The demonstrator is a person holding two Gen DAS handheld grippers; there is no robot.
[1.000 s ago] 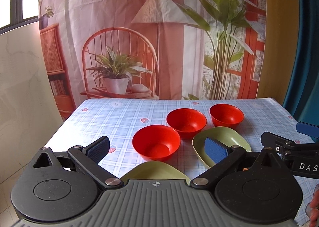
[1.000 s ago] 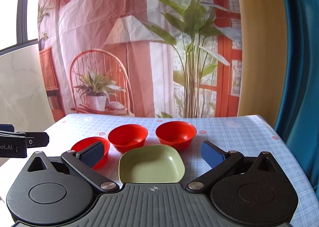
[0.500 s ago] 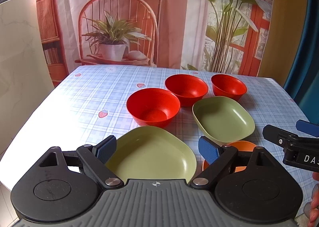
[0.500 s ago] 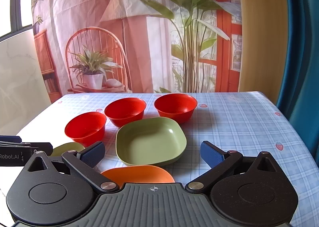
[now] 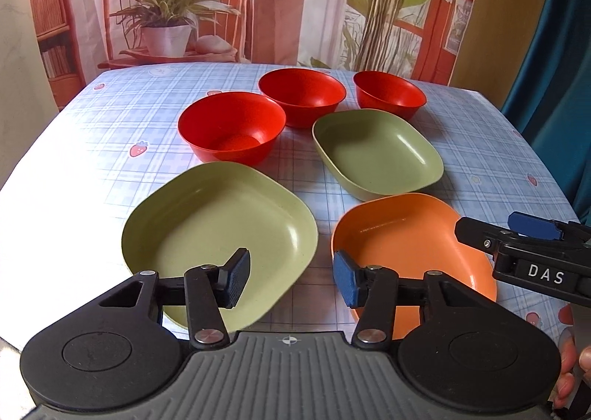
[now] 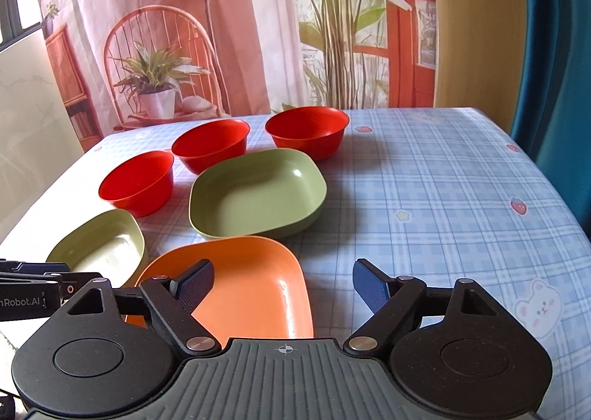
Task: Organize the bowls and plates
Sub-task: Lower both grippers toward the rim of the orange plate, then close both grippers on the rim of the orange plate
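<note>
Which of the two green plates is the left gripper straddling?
The nearer green plate, beside the orange plate; the left gripper brackets its right rim. The farther one sits near the red bowls.

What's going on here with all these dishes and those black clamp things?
A person holds a two-finger gripper in each hand over a checked table to tidy dishes. The left gripper has its jaws astride the near green plate's right rim, the right gripper astride the orange plate's right rim. Both jaws have just been closing but press on nothing yet. Three red bowls and another green plate sit untouched.
</note>
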